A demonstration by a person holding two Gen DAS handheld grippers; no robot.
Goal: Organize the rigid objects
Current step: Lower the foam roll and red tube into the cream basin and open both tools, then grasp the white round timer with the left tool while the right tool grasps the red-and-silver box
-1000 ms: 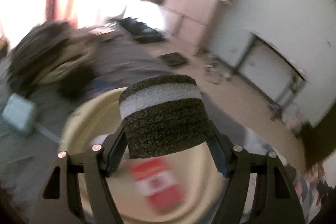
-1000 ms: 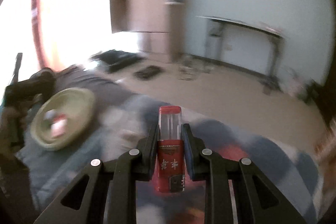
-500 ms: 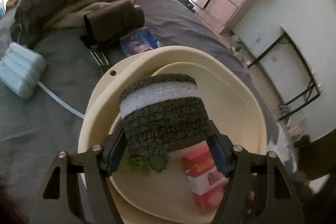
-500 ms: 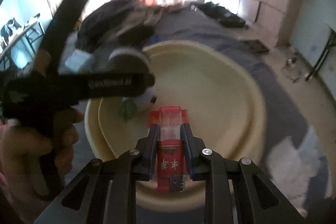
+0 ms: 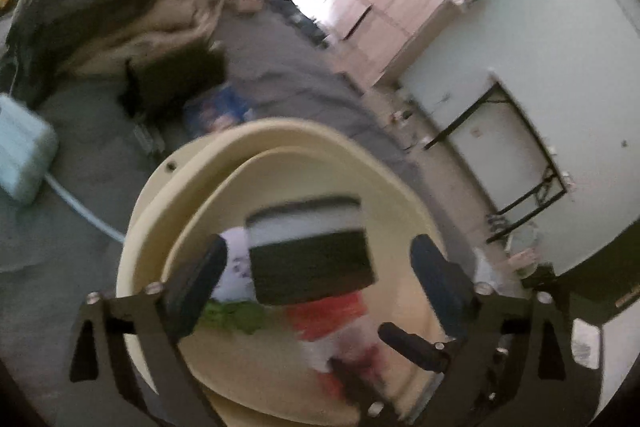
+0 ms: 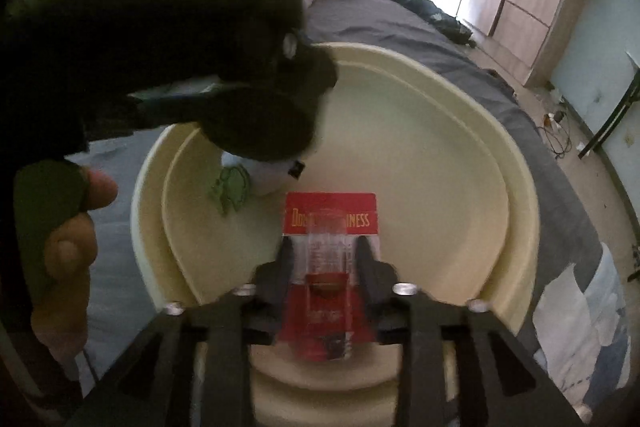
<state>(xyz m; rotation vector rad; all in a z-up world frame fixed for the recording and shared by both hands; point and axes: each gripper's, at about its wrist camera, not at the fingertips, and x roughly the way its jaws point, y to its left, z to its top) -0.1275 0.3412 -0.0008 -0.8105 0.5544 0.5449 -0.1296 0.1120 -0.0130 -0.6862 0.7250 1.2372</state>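
A cream basin [image 5: 280, 135] lies on the grey bed. My left gripper [image 5: 318, 267] hangs over it with its jaws opening wide. A black sponge block with a white band [image 5: 312, 259] sits loose and blurred between the fingers, touching neither pad. Under it lie a red box [image 5: 332, 311], a green scrap [image 5: 236, 315] and a white item [image 5: 236, 259]. My right gripper [image 6: 326, 259] is low over the basin [image 6: 480, 131], jaws opening. A red lighter with a clear top [image 6: 326, 279] is between the pads with thin gaps, above the red box [image 6: 330, 215].
A pile of dark and beige clothes [image 5: 112, 11], a pale blue box with a cable [image 5: 20, 155] and a blue packet [image 5: 220, 107] lie on the bed behind the basin. A hand [image 6: 68, 239] grips the other tool's handle at the left. Wardrobe and floor are to the right.
The left jaws have spread and let go of the sponge block, which was clamped before. The right gripper swung in over the basin, sank, and its jaws parted around the lighter.
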